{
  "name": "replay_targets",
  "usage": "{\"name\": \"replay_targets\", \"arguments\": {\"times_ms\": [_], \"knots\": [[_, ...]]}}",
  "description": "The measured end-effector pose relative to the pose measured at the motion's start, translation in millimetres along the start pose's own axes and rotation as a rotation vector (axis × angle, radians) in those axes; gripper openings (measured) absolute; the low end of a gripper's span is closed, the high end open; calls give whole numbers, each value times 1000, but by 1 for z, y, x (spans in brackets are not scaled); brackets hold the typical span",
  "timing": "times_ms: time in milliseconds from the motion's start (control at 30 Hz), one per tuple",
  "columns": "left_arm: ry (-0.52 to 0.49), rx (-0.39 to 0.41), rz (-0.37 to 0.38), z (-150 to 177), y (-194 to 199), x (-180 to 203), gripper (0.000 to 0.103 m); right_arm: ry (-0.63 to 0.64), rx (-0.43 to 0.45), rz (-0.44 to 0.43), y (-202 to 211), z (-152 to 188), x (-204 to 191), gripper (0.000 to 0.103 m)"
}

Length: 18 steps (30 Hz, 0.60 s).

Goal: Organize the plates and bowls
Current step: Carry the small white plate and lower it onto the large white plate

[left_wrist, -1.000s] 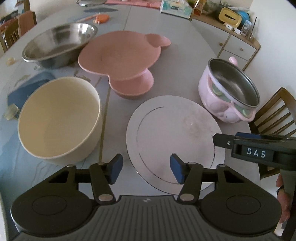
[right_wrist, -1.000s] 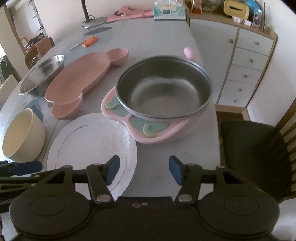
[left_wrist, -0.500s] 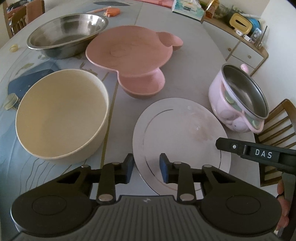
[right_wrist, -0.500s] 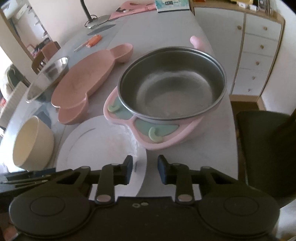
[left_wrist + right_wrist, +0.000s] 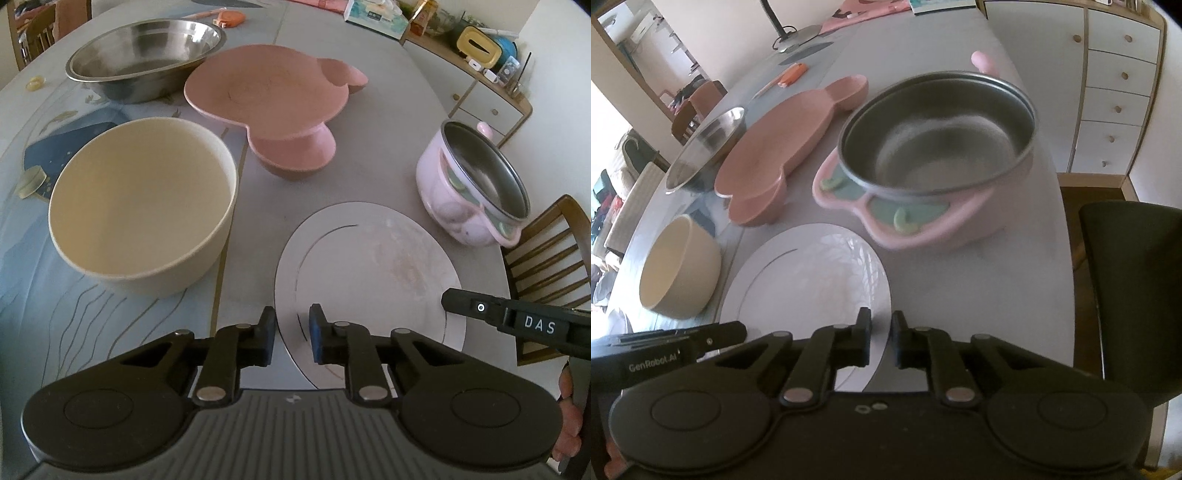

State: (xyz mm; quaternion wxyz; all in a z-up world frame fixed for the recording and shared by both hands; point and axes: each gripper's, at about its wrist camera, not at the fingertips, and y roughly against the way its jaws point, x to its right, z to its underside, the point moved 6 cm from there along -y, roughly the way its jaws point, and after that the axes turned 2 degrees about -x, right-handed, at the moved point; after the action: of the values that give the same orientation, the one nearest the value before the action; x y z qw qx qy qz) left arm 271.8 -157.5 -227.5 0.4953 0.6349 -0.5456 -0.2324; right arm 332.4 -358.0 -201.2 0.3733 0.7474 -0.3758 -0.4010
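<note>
Closing with nothing held, the left claw (image 5: 292,334) and right claw (image 5: 881,338) hang over a grey table (image 5: 388,122) beside white drawers (image 5: 1115,92).

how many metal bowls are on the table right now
2. A wide steel bowl sits at the far left, beside the pink plate. A second steel bowl sits inside the pink holder on the right. None seems hidden.

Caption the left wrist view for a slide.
Left gripper closing at the white plate's near rim, cream bowl beside.
</note>
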Motion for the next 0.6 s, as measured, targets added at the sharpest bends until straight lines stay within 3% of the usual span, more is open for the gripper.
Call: {"name": "replay_targets", "arguments": {"times_ms": [600], "knots": [[-32, 49, 46, 18, 52, -19, 18, -21, 68, 16, 46, 31, -42, 11]]}}
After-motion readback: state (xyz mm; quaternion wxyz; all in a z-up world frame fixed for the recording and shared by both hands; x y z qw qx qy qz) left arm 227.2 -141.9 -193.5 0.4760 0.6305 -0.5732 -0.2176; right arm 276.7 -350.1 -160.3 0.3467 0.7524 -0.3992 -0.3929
